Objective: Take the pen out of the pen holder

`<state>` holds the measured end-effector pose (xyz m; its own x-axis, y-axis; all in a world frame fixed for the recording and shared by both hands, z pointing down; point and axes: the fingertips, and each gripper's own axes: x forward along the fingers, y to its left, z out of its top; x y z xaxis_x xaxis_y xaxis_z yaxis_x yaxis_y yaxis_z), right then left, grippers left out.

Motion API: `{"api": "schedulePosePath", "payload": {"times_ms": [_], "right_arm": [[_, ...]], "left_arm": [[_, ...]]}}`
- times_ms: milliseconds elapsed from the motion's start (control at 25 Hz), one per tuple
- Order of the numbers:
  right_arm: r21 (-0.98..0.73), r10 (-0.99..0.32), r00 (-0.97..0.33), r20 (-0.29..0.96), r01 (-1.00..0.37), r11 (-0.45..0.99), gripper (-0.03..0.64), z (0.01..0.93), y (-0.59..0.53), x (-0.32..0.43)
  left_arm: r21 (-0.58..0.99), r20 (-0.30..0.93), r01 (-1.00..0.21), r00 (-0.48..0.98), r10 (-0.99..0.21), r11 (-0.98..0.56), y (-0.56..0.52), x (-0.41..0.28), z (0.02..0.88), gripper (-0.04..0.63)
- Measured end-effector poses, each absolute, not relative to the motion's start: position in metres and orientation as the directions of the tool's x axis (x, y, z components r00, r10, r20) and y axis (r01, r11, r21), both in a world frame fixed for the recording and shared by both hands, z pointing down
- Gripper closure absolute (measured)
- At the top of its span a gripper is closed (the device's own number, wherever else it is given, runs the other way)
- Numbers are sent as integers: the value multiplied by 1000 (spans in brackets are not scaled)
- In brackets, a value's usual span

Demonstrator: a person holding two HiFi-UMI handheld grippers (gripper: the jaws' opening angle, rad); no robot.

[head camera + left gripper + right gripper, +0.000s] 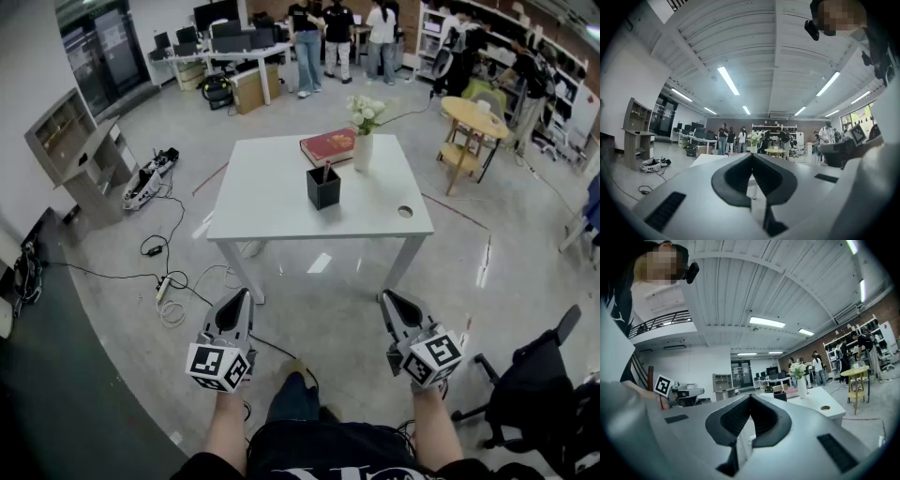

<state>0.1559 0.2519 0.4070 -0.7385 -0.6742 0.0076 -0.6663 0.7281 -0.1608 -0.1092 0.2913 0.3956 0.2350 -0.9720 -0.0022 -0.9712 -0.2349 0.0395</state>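
Both grippers hang level in front of us over the floor. Our left gripper (238,302) and right gripper (392,305) are each clenched, jaw tips meeting on nothing, which suits carrying them toward the work rather than grasping. Ahead, well apart from them, stands the white table (272,202), so we judge the approach has not yet begun. On its far side lies a red book (328,146), with a white vase (363,152) of flowers just beside it. Nearer us, the black pen holder (323,189) stands upright on open tabletop, where a reach looks easy. The pen (326,172) sticks up out of it, slightly tilted, untouched.
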Motion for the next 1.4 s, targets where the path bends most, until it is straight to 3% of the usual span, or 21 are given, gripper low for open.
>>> {"api": "schedulePosePath", "payload": {"times_ms": [680,1080,1400], "right_arm": [[-230,-726,-686,40,-714,662,606,425,131,109],[-271,-755,-652,66,-740,616,506,432,62,73],[-271,-786,-617,48,-765,584,494,426,21,43]], "left_arm": [[105,38,-956,281,-959,-276,167,-156,421,594],[113,50,-939,333,-942,-326,89,-196,419,594],[95,33,-925,373,-927,-368,40,-231,414,594]]}}
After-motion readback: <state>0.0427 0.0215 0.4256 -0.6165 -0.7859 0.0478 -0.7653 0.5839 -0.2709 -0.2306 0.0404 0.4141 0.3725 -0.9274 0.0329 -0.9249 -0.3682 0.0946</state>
